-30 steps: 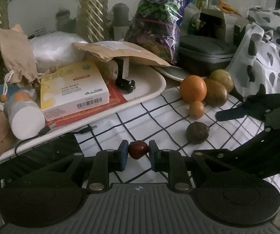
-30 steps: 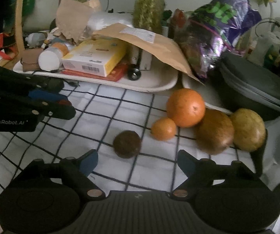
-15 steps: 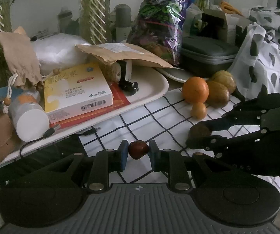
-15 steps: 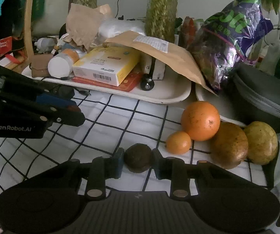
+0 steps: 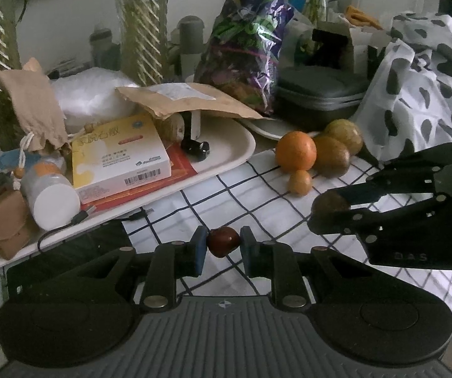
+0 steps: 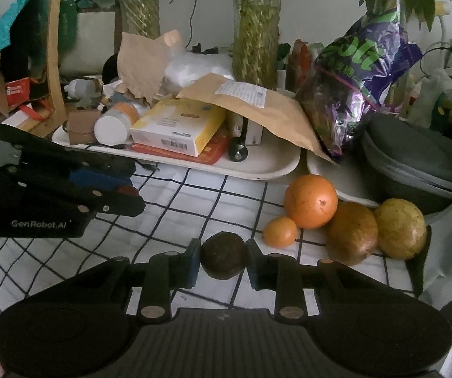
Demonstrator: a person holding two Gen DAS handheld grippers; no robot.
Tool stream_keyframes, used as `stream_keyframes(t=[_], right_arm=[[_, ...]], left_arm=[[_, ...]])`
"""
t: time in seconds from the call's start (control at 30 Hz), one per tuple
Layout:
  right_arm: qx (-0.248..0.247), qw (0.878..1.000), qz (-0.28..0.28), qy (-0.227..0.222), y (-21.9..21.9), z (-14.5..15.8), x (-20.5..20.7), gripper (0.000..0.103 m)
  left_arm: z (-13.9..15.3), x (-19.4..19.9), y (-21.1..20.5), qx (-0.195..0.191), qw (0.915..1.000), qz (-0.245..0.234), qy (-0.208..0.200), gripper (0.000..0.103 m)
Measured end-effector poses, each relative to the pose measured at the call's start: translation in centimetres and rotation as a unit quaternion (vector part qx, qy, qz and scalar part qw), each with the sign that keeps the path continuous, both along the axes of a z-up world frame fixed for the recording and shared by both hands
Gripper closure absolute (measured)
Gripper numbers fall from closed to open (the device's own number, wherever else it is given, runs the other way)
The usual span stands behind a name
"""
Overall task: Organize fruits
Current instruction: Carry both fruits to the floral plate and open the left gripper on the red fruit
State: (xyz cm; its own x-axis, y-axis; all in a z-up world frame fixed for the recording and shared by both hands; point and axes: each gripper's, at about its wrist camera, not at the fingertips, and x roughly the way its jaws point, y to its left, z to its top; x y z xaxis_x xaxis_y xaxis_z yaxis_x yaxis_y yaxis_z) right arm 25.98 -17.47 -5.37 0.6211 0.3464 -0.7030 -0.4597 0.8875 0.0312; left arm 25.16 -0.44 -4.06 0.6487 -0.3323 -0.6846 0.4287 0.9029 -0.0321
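Both tools are loaded — the left tool (image 5: 223,247) is clamped on a small dark-red fruit (image 5: 223,241), the right tool (image 6: 223,260) on a dark round fruit (image 6: 223,255), its jaws having just closed. An orange (image 6: 310,201), a small orange fruit (image 6: 280,231) and two yellow-brown fruits (image 6: 352,232) sit grouped on the grid-patterned table (image 6: 194,208); placing remains. Behind — a cluttered tray (image 6: 276,166) and plants.
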Motion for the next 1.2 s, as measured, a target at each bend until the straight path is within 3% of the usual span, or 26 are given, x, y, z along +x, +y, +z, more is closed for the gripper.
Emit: stream_keyframes(t=[0.5,1.2], right_arm=[[0.004,1.0,0.003,0.006,-1.4,2.0,-4.7,0.072],[0.013,1.0,0.002,0.013,-2.6,3.9,-12.6,0.072]], left_arm=[[1.7,-5.4,-1.5,0.004,0.9993,-0.036,-0.002,0.081],[2.8,-13.2,-2.1,-0.022,0.9984,-0.051,0.009,0.081]])
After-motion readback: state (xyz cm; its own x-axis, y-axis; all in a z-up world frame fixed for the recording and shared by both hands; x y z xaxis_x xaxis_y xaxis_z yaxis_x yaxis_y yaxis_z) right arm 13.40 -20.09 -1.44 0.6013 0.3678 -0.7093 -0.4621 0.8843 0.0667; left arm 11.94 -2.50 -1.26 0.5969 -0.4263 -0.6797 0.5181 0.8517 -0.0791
